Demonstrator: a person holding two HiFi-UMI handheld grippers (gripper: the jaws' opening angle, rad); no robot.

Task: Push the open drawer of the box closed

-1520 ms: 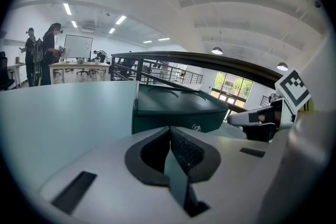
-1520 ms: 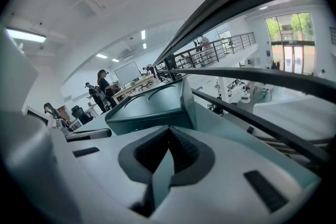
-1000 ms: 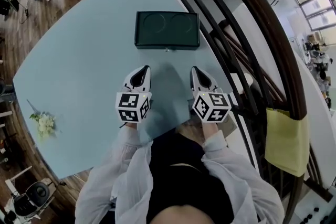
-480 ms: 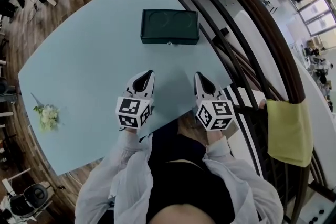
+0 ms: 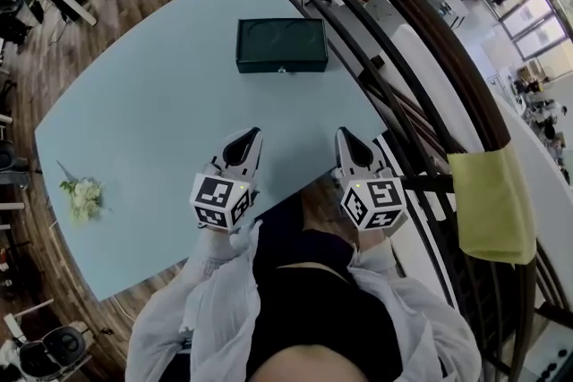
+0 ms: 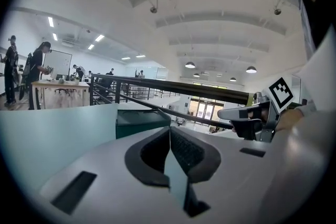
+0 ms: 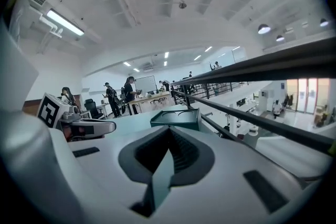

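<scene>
while left gripper (image 5: pixel 250 133) and right gripper (image 5: pixel 343 133) hover closed, the green box (image 5: pixel 281 42) has its drawer (image 5: pixel 281 65) flush.

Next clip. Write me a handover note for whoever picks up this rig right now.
Left gripper: shut, empty, over the table's near edge.
Right gripper: shut, empty, beside it.
Green box: further along the blue table, ahead of both grippers, touched by neither.
Done: unclear; the drawer front looks about flush in the head view.
Left: check the drawer, push it in if it stands out.
</scene>
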